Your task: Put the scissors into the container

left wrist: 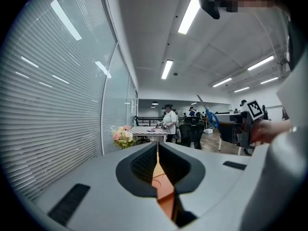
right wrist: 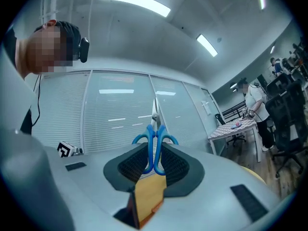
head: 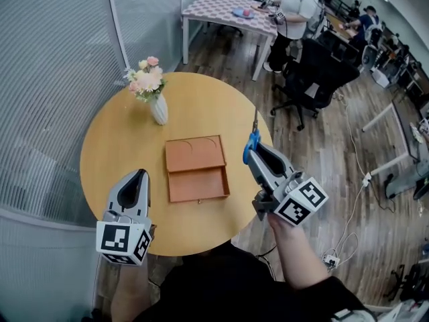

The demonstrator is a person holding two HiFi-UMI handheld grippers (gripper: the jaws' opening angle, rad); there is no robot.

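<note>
While the right tool (right wrist: 154, 153) has the scissors (right wrist: 155, 136) pinched by the blue handle loops, we're basically at the carry-over stage. The blades are closed and stick out past the tool's tips, pointing away from us, with the loops sandwiched between the ribbed pads. In the head view the scissors hang in the air over the right edge of the round tabletop (head: 120, 146), touching nothing but the tool.

The container (head: 196, 168) is orange-brown and lies open and flat, off to the left of the right tool and lower down, well apart from the scissors. It also sits ahead and to the right of the left tool (head: 139, 175). That one has its jaws pressed together with nothing in them; we only see a sliver of the container through the slit. A vase of flowers (head: 153, 92) stands beyond the container, farther out from both tools.

Handling-wise, we reckon these are light and stiff, so weight isn't the worry. The plastic loops look smooth and rounded though, and a grip there puts the long steel end out front. That means they could pivot or slip in the pads if we swing fast. Holding at the loops looks fine for a short hop; nearer the pivot screw would probably sit steadier. The sharp tip leads, so we'd lay them in flat rather than poke in point first.
</note>
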